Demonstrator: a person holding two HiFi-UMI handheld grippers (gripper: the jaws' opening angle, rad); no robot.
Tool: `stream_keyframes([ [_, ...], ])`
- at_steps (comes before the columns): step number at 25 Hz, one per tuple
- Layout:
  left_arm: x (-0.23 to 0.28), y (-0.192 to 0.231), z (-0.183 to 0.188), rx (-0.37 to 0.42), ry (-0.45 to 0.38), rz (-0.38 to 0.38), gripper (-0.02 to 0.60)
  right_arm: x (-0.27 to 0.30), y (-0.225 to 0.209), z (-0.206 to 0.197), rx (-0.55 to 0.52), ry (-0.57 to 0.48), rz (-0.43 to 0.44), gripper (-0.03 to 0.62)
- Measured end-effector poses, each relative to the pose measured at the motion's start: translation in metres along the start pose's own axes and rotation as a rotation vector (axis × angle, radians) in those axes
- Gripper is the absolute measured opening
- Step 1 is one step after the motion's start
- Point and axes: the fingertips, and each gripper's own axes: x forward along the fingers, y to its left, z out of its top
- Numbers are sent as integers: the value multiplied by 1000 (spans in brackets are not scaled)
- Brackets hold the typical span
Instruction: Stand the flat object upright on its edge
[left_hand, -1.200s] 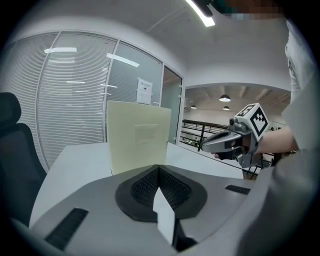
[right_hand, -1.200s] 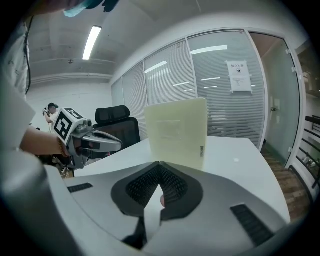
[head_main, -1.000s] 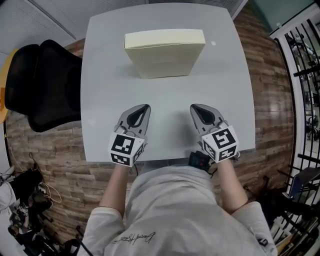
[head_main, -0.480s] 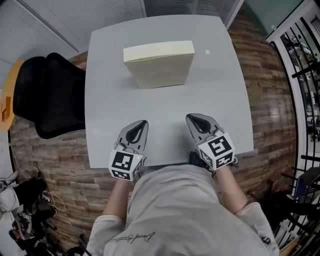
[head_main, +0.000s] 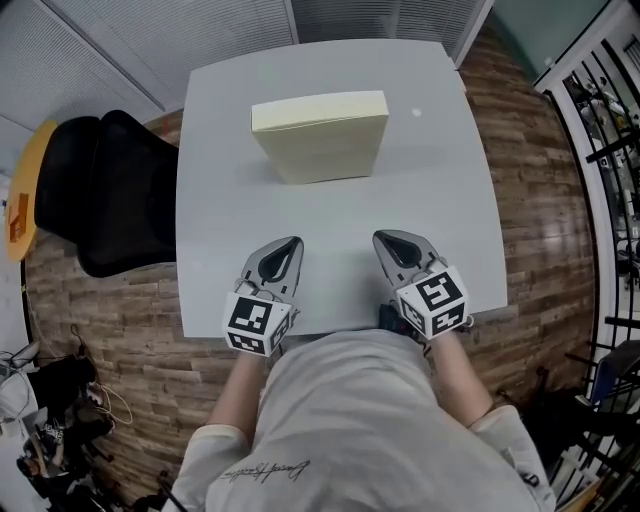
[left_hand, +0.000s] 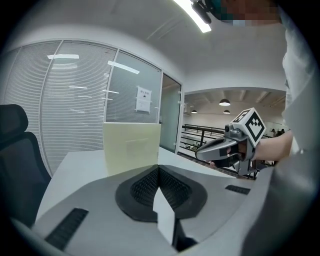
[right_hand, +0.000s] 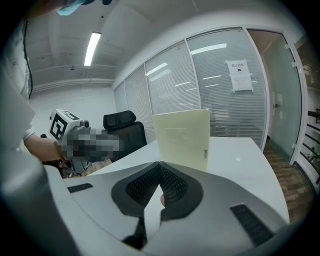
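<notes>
Wood-plank flooring is surrounding a pale grey square surface, with a black office chair sitting just beside its left edge and glass partitions with blinds showing beyond in both gripper views. On the far half of the surface, the pale yellow flat rectangular slab is already standing upright on one long edge, with its broad face turned toward the person. It is leaning on nothing.

The left claw and the right claw are hovering over the near edge, well apart from the slab. Each one is pressed fully together with nothing between its pads.

The task is looking finished, so the main risk now is undoing it. The slab is resting on a narrow base with a tall face, so it is probably tipping easily. A careless reach forward, a brush from a closed claw tip, or a knock against the near edge could be enough to send it flat again. Drawing both claws away without jolting the surface seems the safest course.
</notes>
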Motion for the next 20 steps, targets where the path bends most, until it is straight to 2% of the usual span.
stream_keyframes([
  [20, -7, 0, 9, 22, -12, -2, 12, 2, 11, -4, 5, -1, 19, 25],
])
